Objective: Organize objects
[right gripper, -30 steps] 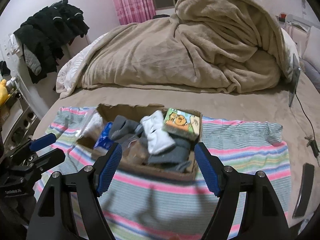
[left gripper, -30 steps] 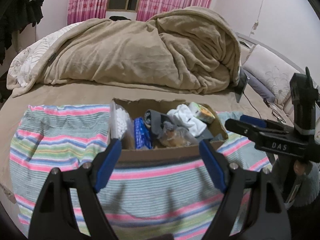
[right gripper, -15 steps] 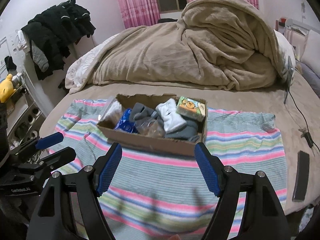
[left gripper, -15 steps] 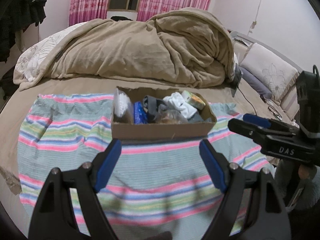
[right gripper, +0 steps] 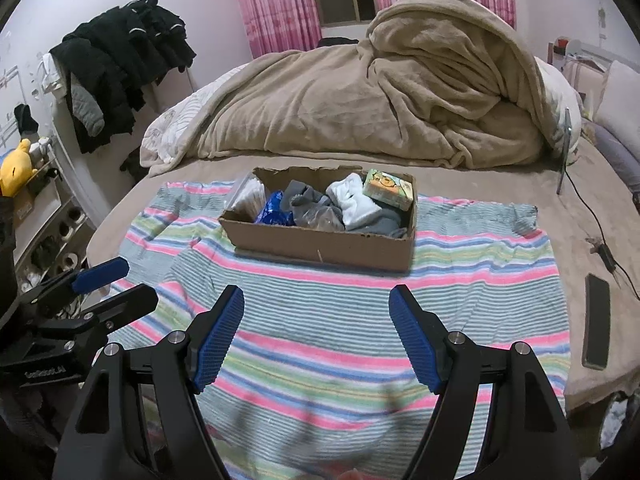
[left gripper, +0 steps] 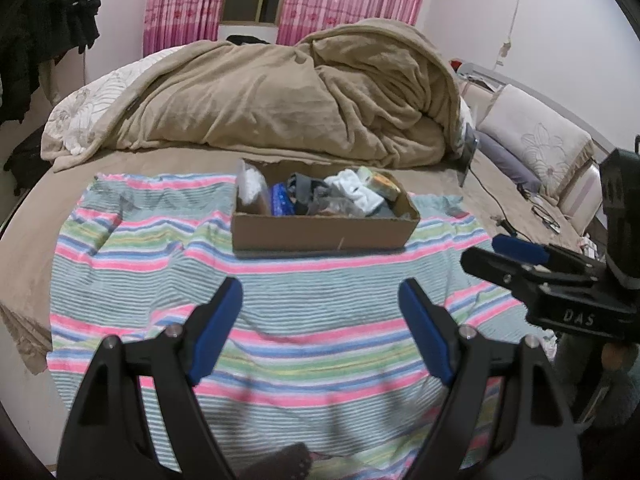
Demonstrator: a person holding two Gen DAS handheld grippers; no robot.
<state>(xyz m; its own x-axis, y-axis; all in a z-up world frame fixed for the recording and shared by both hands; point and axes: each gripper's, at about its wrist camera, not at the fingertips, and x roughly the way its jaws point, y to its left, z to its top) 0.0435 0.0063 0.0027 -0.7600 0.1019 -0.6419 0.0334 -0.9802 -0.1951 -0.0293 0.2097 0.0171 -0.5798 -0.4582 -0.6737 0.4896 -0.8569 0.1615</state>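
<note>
Left gripper (left gripper: 320,320) and right gripper (right gripper: 316,326), both spread wide and holding nothing, have drawn back from the cardboard box (right gripper: 320,242), which now appears smaller and farther off. The box, filled with socks and packets, sits on the striped towel (right gripper: 340,320); a beige blanket (right gripper: 380,112) lies beyond.

I can't see the lower contents of the brown cardboard box (right gripper: 320,246) behind its front wall. The black hanging clothes (left gripper: 36,36) run off the upper left edge.
</note>
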